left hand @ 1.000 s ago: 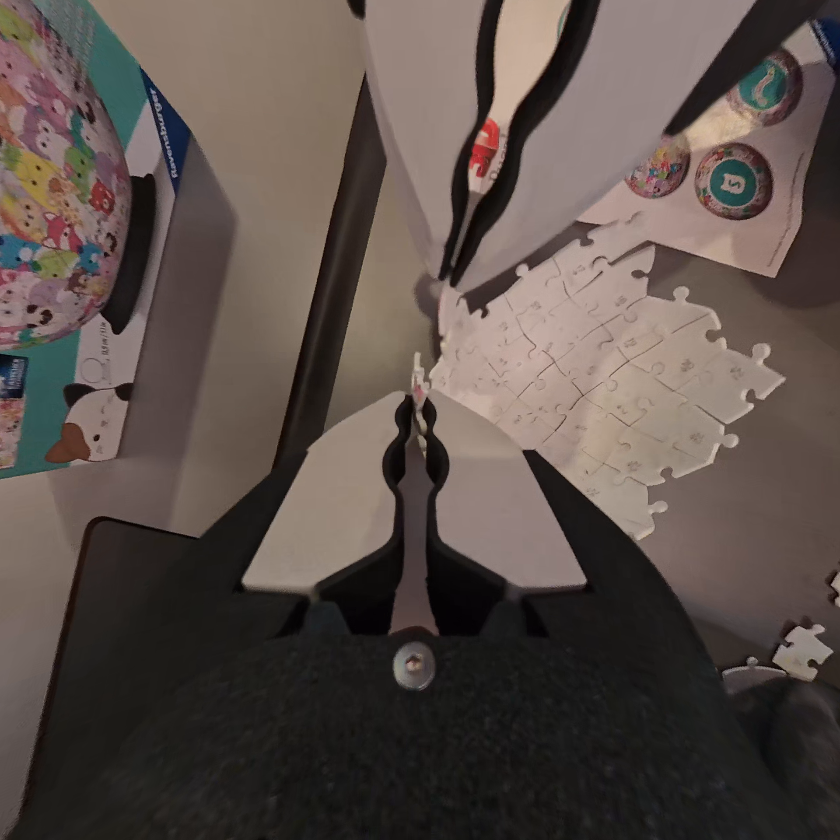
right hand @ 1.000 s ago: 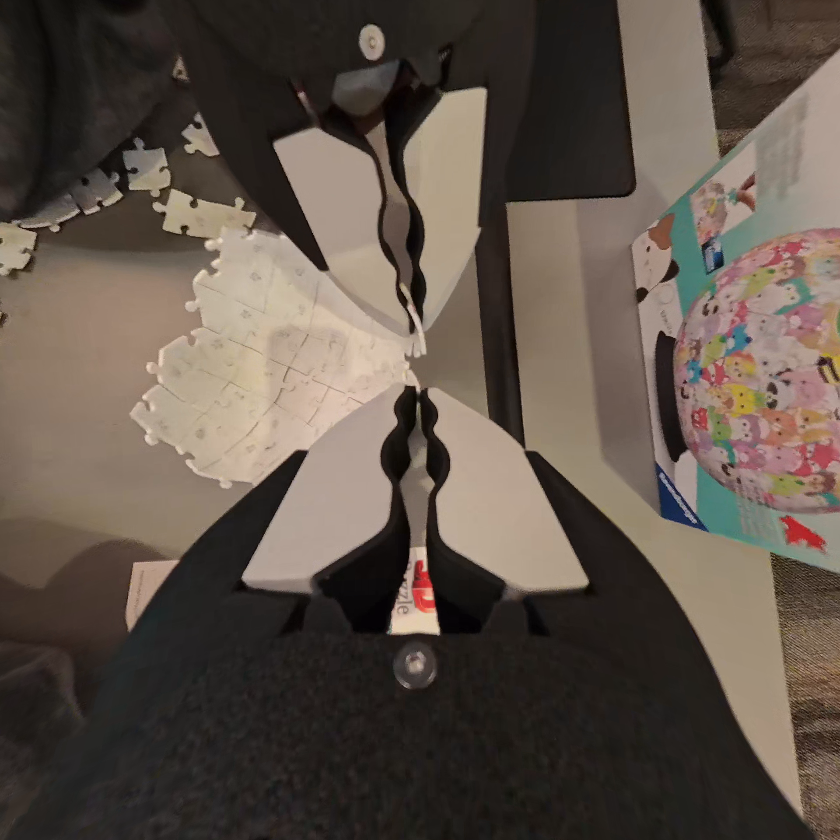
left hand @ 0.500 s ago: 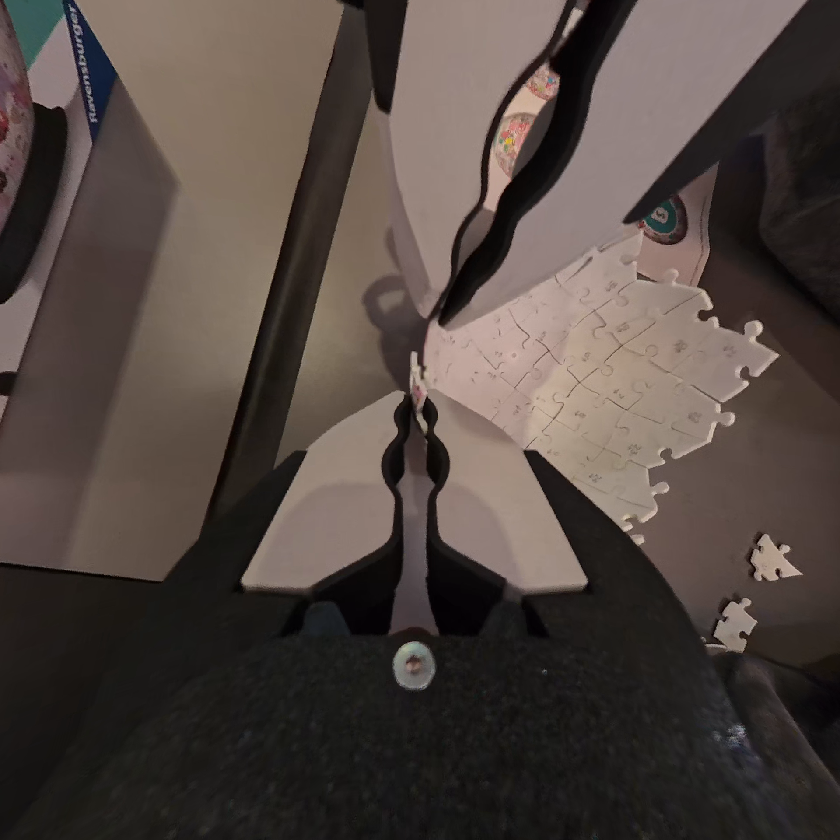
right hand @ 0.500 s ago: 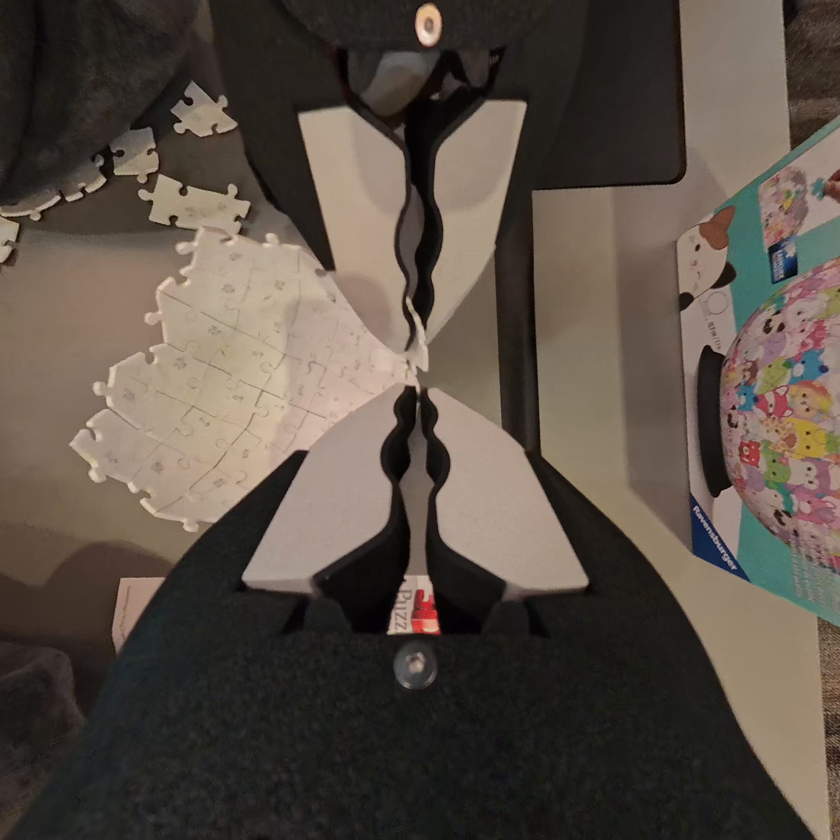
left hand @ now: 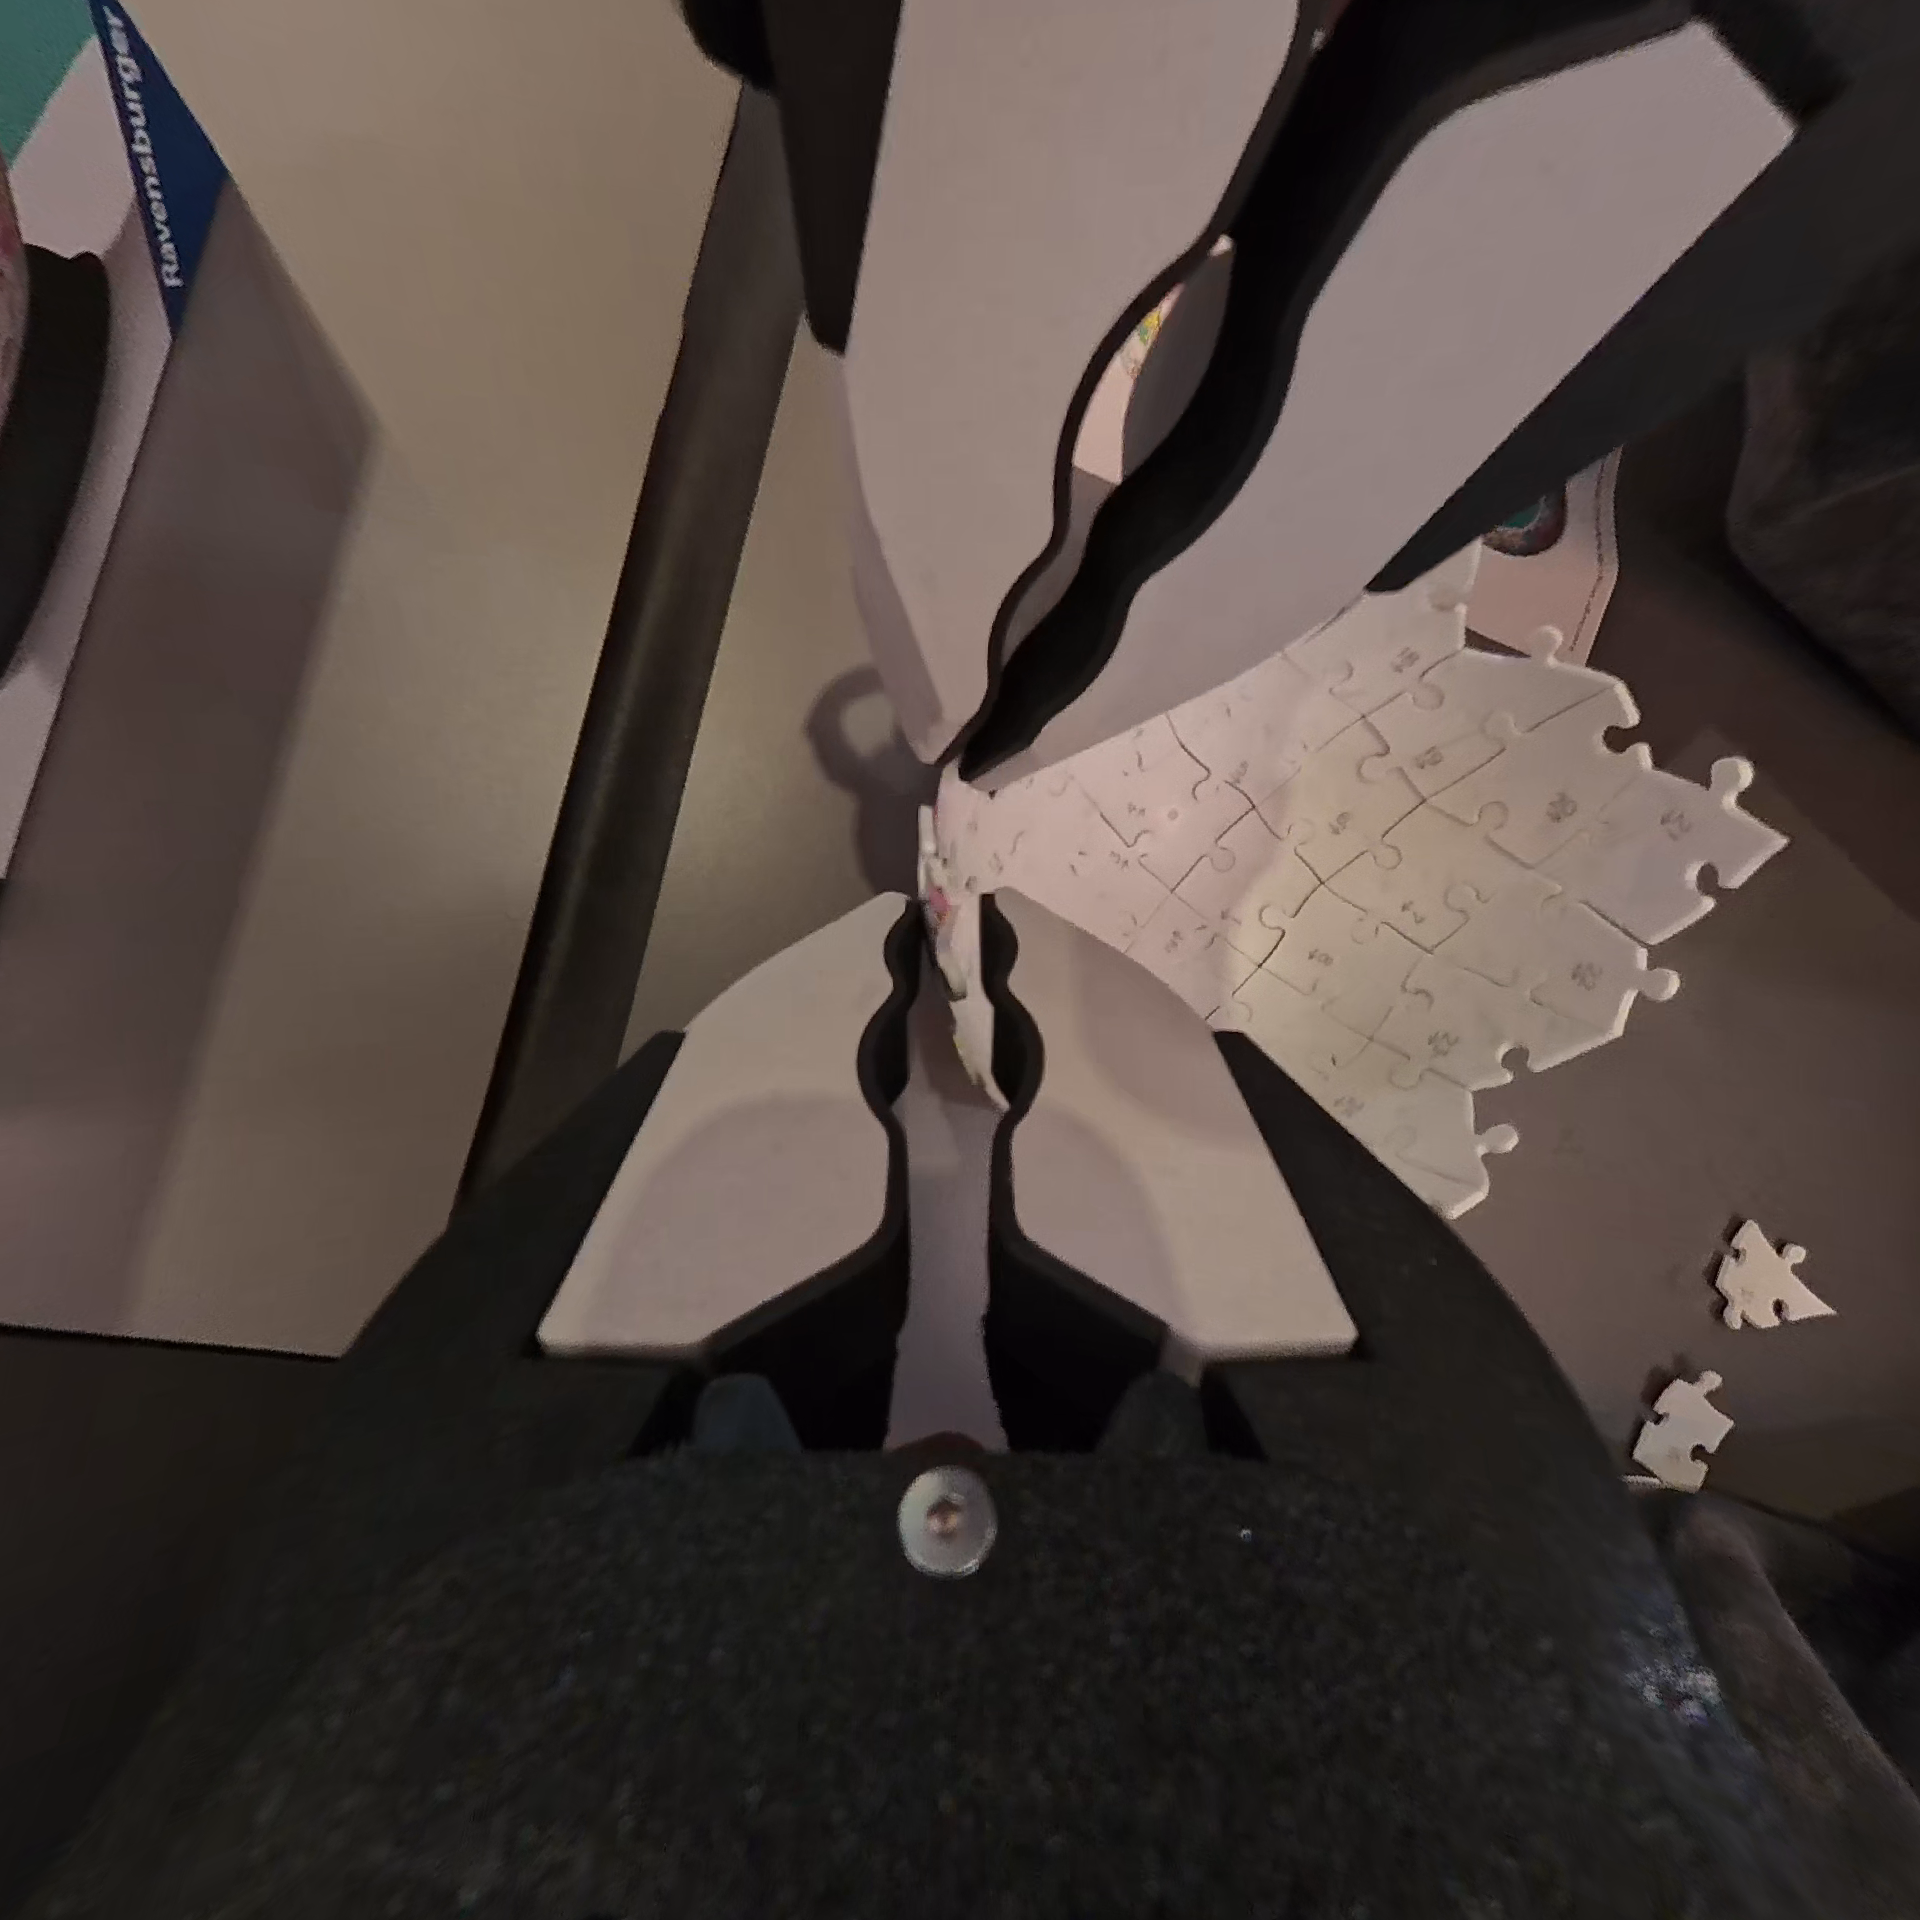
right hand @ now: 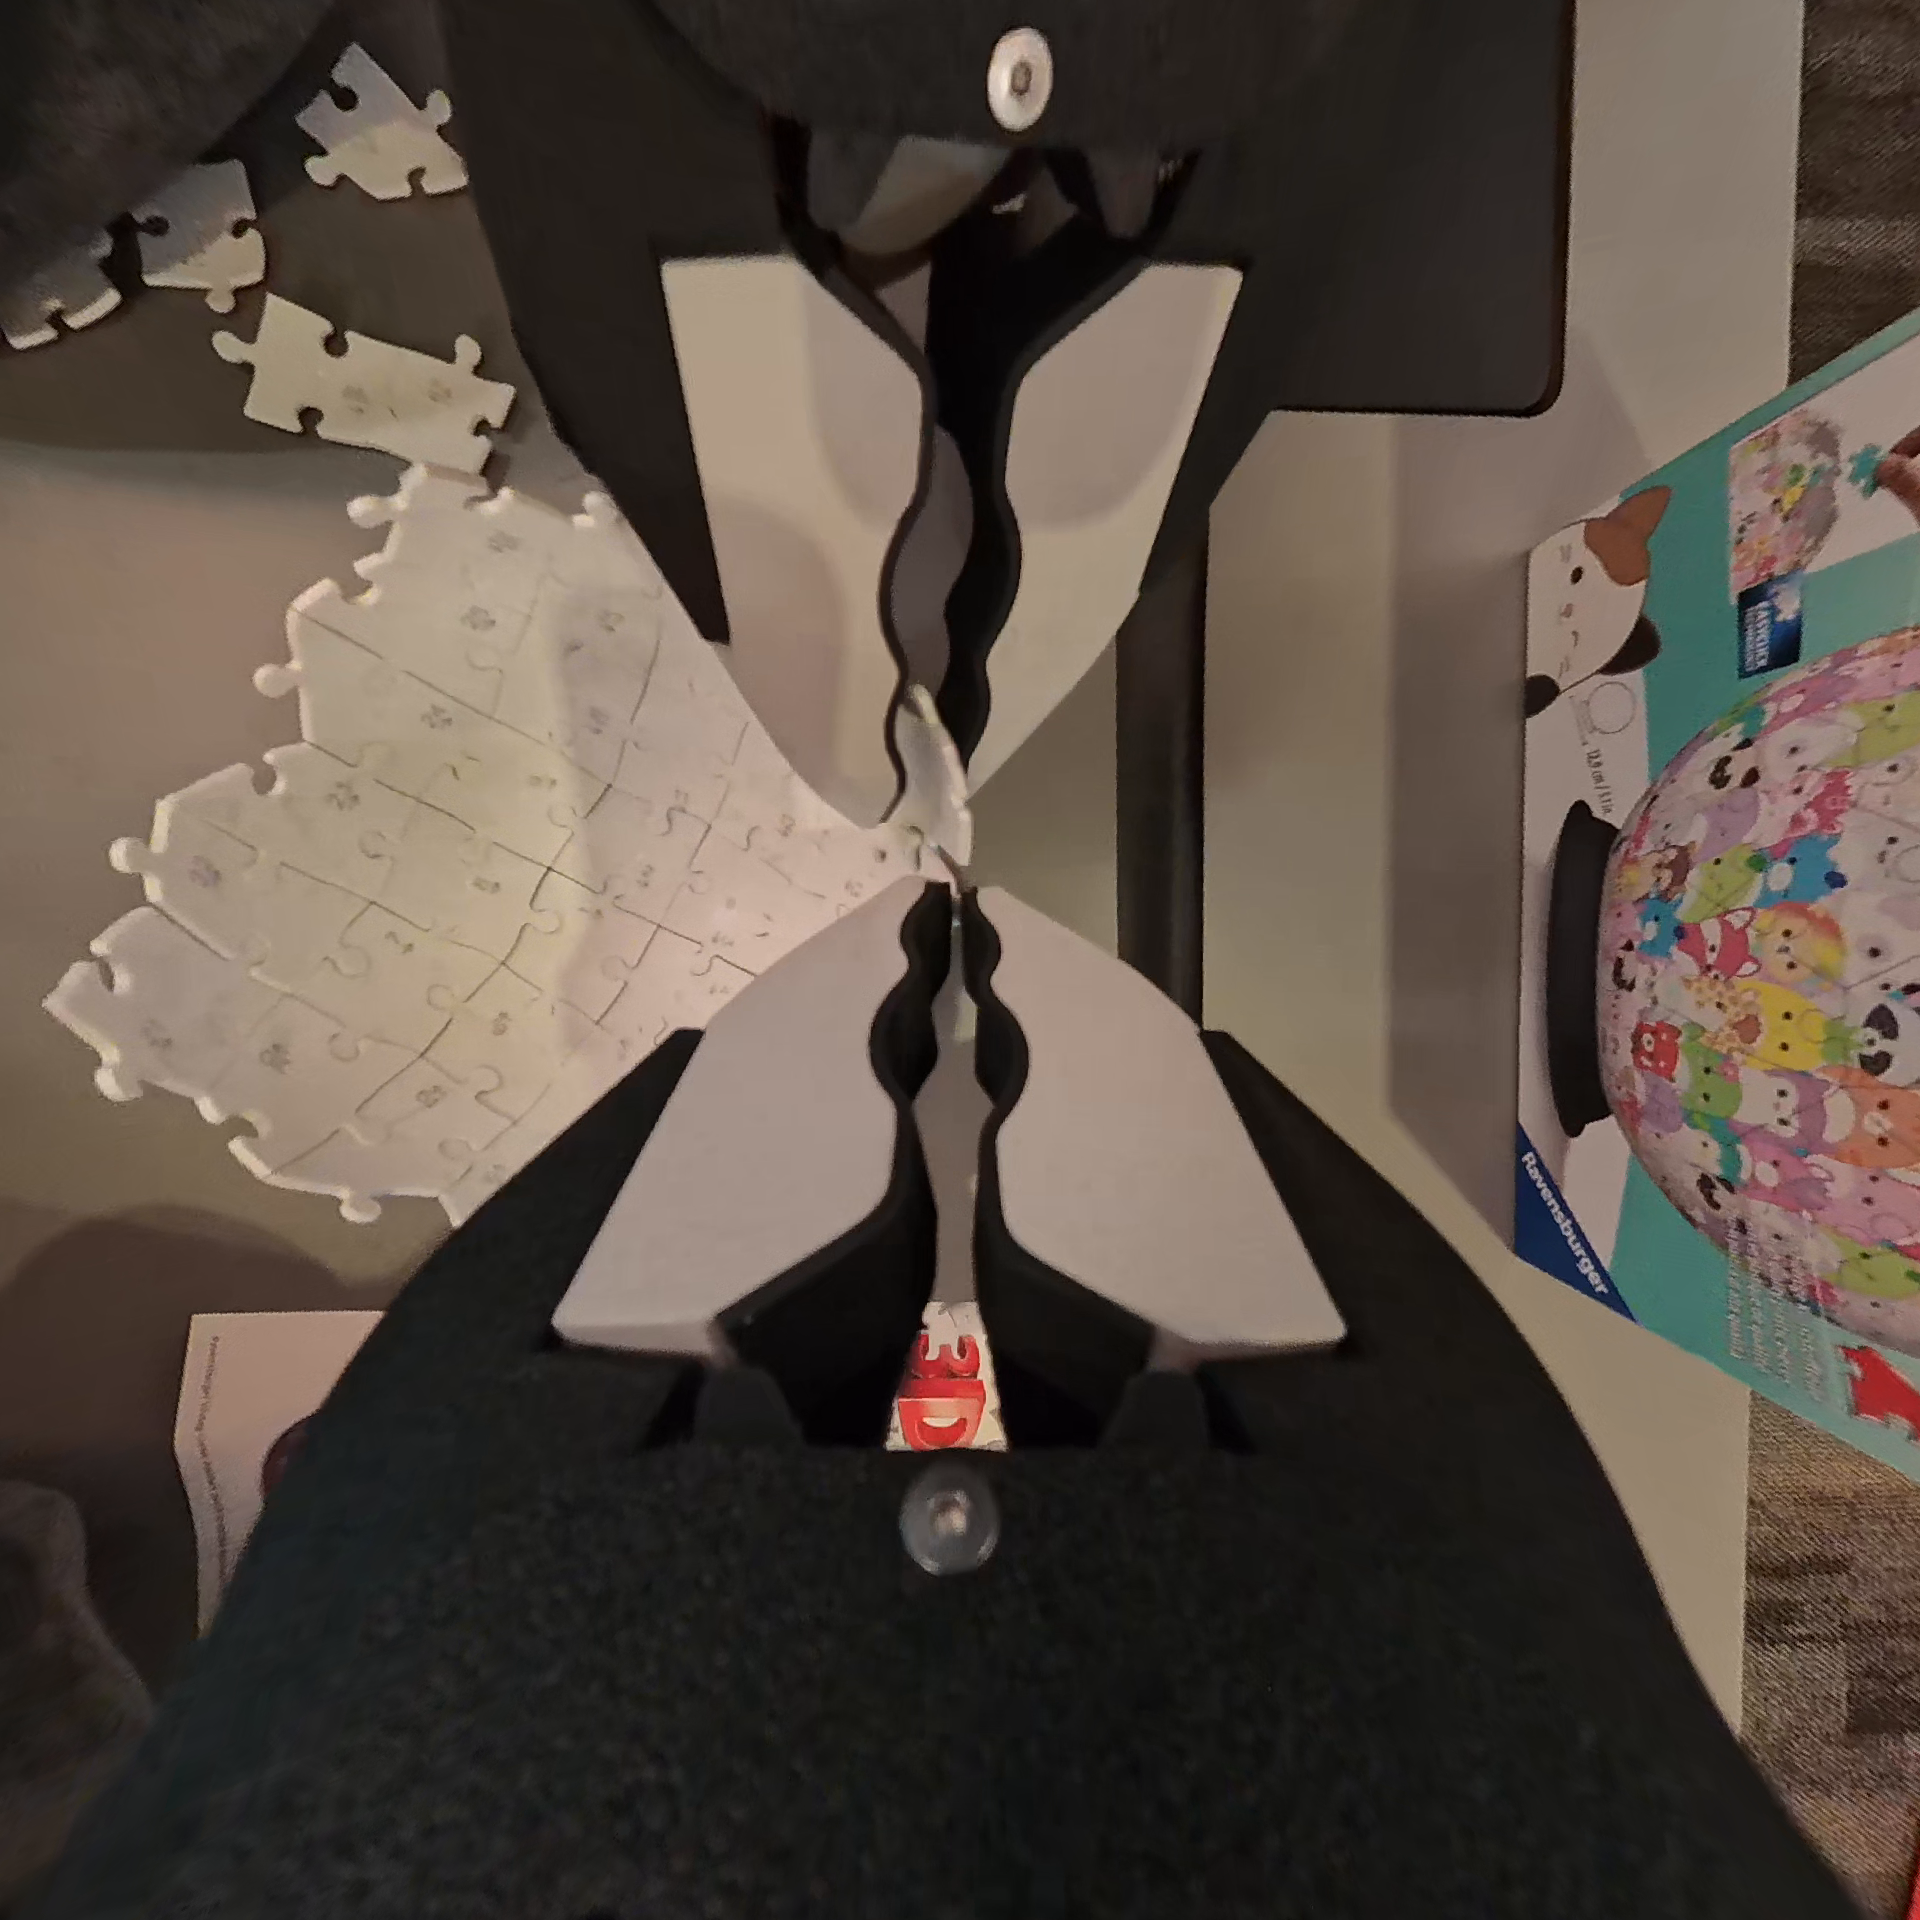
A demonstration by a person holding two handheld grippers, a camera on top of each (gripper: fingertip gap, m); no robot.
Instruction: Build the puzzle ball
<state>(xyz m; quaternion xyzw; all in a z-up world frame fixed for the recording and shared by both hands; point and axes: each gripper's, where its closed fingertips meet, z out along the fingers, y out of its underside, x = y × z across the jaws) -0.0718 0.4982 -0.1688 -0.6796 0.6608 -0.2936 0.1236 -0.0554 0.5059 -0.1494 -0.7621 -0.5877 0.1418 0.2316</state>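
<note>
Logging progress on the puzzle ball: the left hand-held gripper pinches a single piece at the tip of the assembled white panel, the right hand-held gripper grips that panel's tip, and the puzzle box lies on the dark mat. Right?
Not quite: the puzzle box lies on the pale tabletop, beside the dark mat, as the right wrist view shows. The rest holds.

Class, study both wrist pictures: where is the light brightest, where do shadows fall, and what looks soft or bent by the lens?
Left wrist view: the curved white sheet of joined puzzle pieces is brightest; a looped shadow falls on the beige table beside the claw tips; table edges bow from the wide lens. Right wrist view: a warm glow marks the sheet's middle; the teal puzzle box looks slightly soft; the surroundings stay dim.
</note>
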